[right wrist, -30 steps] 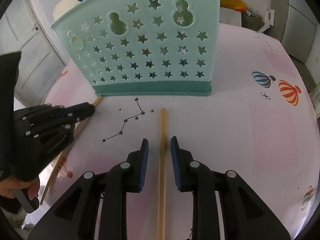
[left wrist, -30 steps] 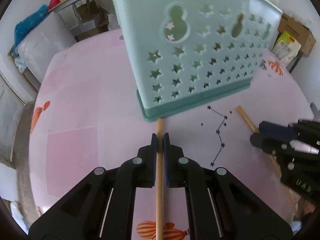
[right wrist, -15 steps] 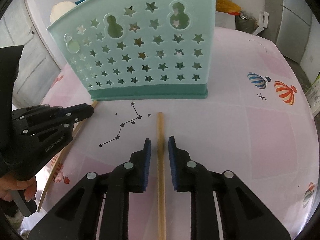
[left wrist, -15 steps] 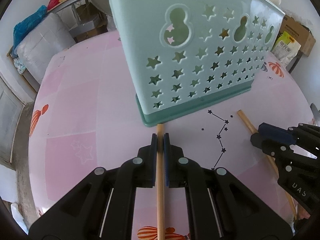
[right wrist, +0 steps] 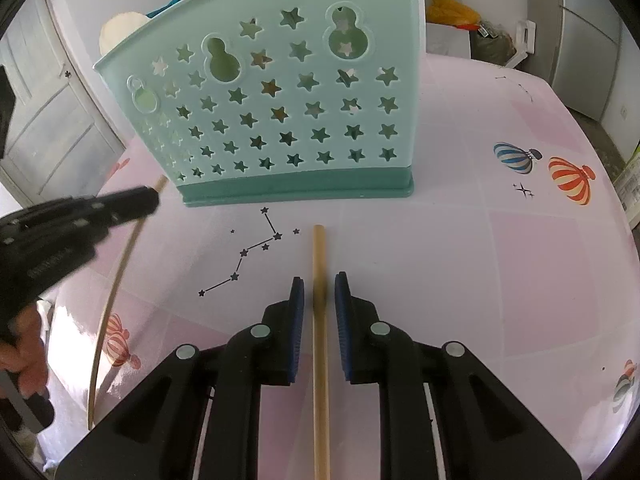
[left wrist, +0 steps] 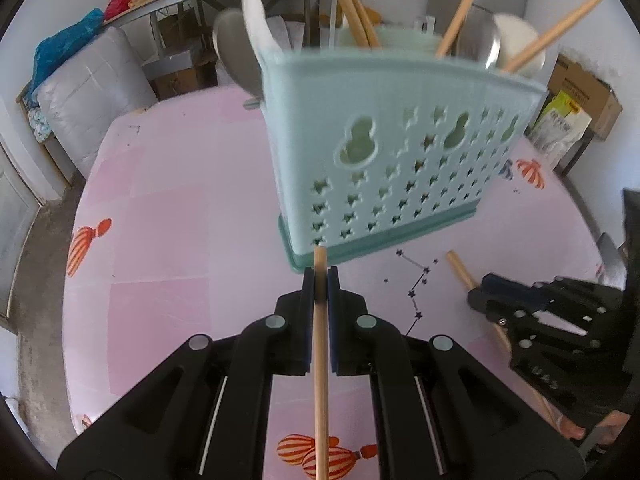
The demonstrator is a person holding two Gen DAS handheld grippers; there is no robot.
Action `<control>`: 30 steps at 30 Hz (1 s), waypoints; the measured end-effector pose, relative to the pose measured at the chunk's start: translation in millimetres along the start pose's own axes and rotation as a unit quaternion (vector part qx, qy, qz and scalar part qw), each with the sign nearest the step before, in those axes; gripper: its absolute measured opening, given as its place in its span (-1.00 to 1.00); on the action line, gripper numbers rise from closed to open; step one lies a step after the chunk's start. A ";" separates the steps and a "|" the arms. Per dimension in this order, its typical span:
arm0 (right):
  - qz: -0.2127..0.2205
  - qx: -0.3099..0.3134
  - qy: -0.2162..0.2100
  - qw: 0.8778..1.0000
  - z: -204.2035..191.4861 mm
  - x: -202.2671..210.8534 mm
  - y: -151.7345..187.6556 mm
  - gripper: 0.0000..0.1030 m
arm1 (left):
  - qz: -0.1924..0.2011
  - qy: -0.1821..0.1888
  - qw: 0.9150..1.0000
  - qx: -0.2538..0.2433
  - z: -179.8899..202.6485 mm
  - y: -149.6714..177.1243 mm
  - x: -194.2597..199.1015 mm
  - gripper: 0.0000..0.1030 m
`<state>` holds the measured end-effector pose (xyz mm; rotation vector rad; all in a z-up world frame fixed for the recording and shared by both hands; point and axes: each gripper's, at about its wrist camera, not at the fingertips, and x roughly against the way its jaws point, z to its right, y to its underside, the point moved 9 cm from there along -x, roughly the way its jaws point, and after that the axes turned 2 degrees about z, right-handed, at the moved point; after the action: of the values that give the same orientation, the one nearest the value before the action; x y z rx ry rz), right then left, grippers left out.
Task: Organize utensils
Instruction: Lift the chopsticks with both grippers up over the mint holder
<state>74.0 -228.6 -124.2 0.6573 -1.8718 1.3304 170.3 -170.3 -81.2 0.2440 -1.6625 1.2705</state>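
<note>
Two chopsticks in play. Left wrist view: the left tongs [left wrist: 320, 280] are clamped tight on a wooden chopstick [left wrist: 321, 360], its tip just in front of the teal basket [left wrist: 384, 152], which sits on the pink table [left wrist: 168, 240] holding more sticks and spoons. Right wrist view: the right tongs [right wrist: 319, 292] are nearly closed, pads not quite touching the second chopstick [right wrist: 320, 352] lying flat on the table between them, pointing at the basket.

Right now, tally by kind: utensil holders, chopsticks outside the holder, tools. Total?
Teal utensil holder: 1
Wooden chopsticks outside it: 2, one gripped in left tool, one inside open right tool
Tools: 2
Total: 5
</note>
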 end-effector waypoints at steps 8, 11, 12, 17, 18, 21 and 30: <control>0.000 -0.001 -0.001 1.000 1.2 0.9 0.1 -0.69 | 0.027 0.022 0.999 0.021 -4.6 -14.5 28.1 -0.91; 0.000 -0.001 -0.001 1.000 1.3 0.9 0.1 -0.69 | 0.038 0.028 0.999 0.026 -5.0 -20.3 38.1 -0.91; 0.000 -0.001 -0.001 1.000 1.3 0.9 0.1 -0.69 | 0.043 0.030 0.998 0.028 -5.5 -22.5 41.9 -0.91; 0.000 -0.001 -0.001 1.000 0.9 1.0 0.3 -0.69 | 0.058 0.040 0.997 0.037 -6.9 -29.5 56.2 -0.91; 0.000 -0.001 -0.001 1.000 1.1 1.3 0.4 -0.69 | 0.061 0.044 0.996 0.040 -7.3 -31.5 60.0 -0.91; 0.001 -0.002 -0.001 1.000 1.3 1.4 0.3 -0.69 | 0.071 0.050 0.995 0.043 -8.3 -35.2 67.5 -0.91; 0.000 -0.025 -0.013 1.000 9.3 1.1 -0.7 -0.86 | 0.098 0.060 0.992 0.052 -11.3 -45.9 88.3 -0.91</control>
<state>71.3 -237.6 -124.7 0.6512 -1.9199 1.2766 163.7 -147.2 16.0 0.0660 -1.5485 1.4910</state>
